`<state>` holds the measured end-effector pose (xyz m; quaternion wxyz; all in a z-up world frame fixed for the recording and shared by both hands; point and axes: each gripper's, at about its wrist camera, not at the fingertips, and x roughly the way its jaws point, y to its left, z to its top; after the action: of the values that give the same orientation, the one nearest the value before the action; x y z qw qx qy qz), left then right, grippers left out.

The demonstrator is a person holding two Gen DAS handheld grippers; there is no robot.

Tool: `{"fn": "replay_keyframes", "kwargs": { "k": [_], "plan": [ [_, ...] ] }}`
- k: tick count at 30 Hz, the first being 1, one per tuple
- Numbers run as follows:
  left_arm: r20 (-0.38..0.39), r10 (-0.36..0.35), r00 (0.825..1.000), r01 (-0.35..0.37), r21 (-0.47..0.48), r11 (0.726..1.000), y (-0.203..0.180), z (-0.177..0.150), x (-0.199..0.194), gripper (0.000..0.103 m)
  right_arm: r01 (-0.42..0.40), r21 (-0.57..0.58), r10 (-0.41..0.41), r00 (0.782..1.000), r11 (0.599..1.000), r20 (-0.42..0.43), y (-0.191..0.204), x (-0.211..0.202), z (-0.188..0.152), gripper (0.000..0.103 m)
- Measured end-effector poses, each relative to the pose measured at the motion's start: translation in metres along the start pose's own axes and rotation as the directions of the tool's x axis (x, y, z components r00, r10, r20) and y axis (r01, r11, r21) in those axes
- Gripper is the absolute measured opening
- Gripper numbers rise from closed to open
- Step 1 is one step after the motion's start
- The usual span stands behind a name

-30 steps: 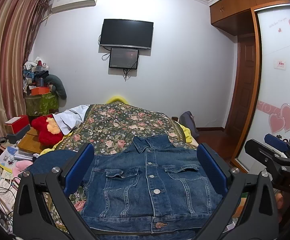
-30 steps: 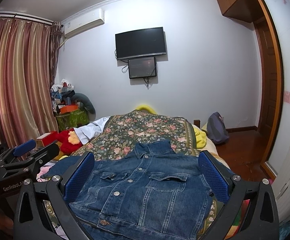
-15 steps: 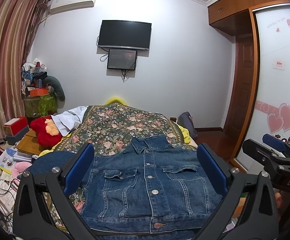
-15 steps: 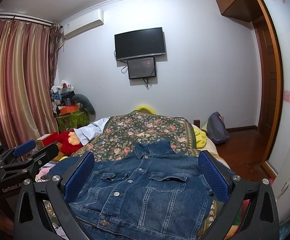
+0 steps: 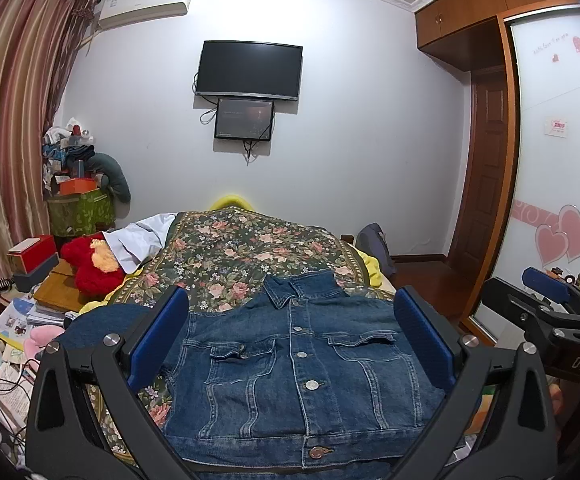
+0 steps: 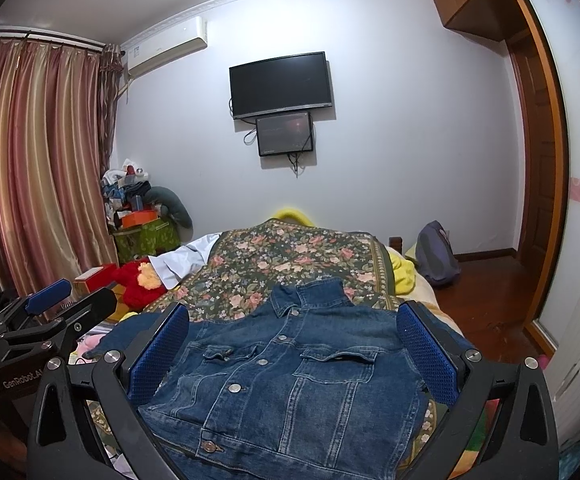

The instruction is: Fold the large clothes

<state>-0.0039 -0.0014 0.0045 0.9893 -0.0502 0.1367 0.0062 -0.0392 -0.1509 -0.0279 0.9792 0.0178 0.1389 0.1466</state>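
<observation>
A blue denim jacket [image 5: 290, 376] lies buttoned, front up, on the near end of a bed with a floral cover [image 5: 241, 256], collar pointing away from me. One sleeve [image 5: 101, 328] spreads out to the left. My left gripper [image 5: 290, 340] is open and empty, held above the jacket's hem. My right gripper [image 6: 294, 344] is open and empty, also above the jacket [image 6: 290, 384]. Each gripper shows at the edge of the other's view: the right one [image 5: 546, 300] and the left one [image 6: 45, 308].
Left of the bed are a red plush toy [image 5: 89, 264], boxes, books and cables on a low stand [image 5: 21, 320]. Curtains [image 5: 5, 128] hang at the left. A wardrobe [image 5: 558, 184] and door stand at the right, wood floor beside the bed.
Both views have shifted very slightly; the jacket and both grippers stay as they were, open and empty.
</observation>
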Motion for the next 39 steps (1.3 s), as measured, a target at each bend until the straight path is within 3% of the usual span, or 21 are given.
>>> {"fn": "replay_keyframes", "kwargs": {
  "k": [5,12,16,24,27,29,31,35,37,39],
  "plan": [
    [-0.009,0.012,1.000,-0.013,-0.005,1.000,0.004,0.000,0.006,0.103,-0.003,0.006,0.003,1.000,1.000,-0.011,0.001,0.006,0.000,0.103],
    [-0.051,0.109,0.993,-0.111,-0.042,0.993,0.031,-0.005,0.033,0.103,-0.011,-0.006,0.011,0.999,1.000,-0.053,0.008,0.038,0.000,0.103],
    [-0.095,0.185,0.978,-0.190,-0.046,0.981,0.057,-0.009,0.061,0.103,-0.019,-0.001,0.019,0.996,1.000,-0.084,0.010,0.065,0.001,0.103],
    [-0.239,0.246,0.939,-0.285,-0.148,0.947,0.142,-0.018,0.132,0.103,-0.068,0.007,0.068,0.982,0.998,-0.175,0.018,0.149,0.003,0.103],
    [-0.309,0.283,0.908,-0.350,-0.186,0.918,0.179,-0.026,0.159,0.103,-0.093,0.006,0.092,0.974,0.996,-0.208,0.023,0.184,0.008,0.103],
    [-0.368,0.308,0.877,-0.401,-0.208,0.892,0.207,-0.033,0.175,0.103,-0.115,-0.011,0.109,0.965,0.993,-0.240,0.029,0.214,0.013,0.103],
    [-0.432,0.332,0.839,-0.456,-0.223,0.861,0.237,-0.045,0.190,0.103,-0.129,-0.037,0.114,0.956,0.991,-0.270,0.038,0.240,0.015,0.103],
    [-0.558,0.407,0.724,-0.586,-0.185,0.789,0.292,-0.072,0.209,0.103,-0.188,-0.107,0.140,0.926,0.976,-0.352,0.067,0.293,0.010,0.103],
    [-0.608,0.392,0.690,-0.604,-0.185,0.775,0.314,-0.085,0.214,0.103,-0.223,-0.140,0.152,0.906,0.965,-0.396,0.083,0.315,0.002,0.103],
    [-0.637,0.374,0.674,-0.615,-0.203,0.762,0.328,-0.096,0.214,0.103,-0.265,-0.187,0.155,0.876,0.946,-0.457,0.105,0.344,-0.010,0.103]
  ]
}}
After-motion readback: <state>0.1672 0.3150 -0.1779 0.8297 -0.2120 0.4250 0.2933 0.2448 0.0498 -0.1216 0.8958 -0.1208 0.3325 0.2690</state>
